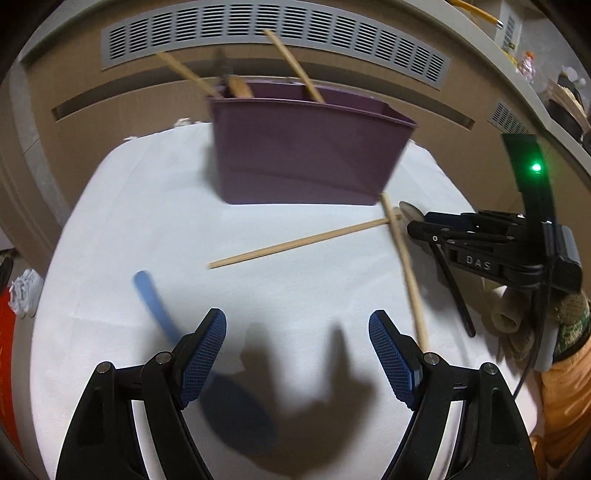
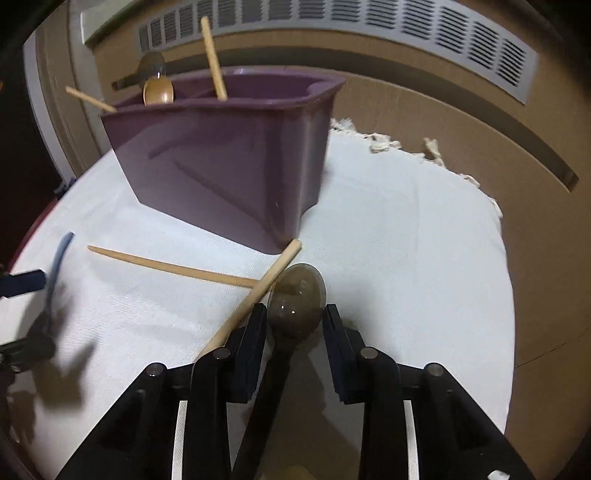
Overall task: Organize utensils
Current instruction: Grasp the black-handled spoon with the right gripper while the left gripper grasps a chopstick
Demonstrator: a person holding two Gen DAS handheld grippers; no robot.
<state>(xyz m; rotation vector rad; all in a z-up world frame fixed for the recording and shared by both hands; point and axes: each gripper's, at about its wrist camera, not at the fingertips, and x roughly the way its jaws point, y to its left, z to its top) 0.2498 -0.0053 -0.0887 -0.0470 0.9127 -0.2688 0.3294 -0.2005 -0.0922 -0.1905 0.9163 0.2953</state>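
A purple utensil bin (image 1: 306,151) stands on the white cloth, also in the right wrist view (image 2: 229,162); chopsticks (image 1: 295,66) and a spoon (image 2: 158,90) stick out of it. Two wooden chopsticks (image 1: 299,243) lie crossed in front of it (image 2: 173,267). A blue spoon (image 1: 155,306) lies under my left gripper's left finger. My left gripper (image 1: 297,354) is open and empty above the cloth. My right gripper (image 2: 295,328) straddles a dark spoon (image 2: 297,299) with black handle, jaws narrow; contact is unclear. It shows at right in the left wrist view (image 1: 417,229).
The white cloth (image 2: 406,258) covers a round table with a fringed far edge. A wall panel with vent grilles (image 1: 273,26) stands close behind. Cluttered shelf at upper right (image 1: 554,92). A rolled cloth (image 1: 506,314) lies at the right edge.
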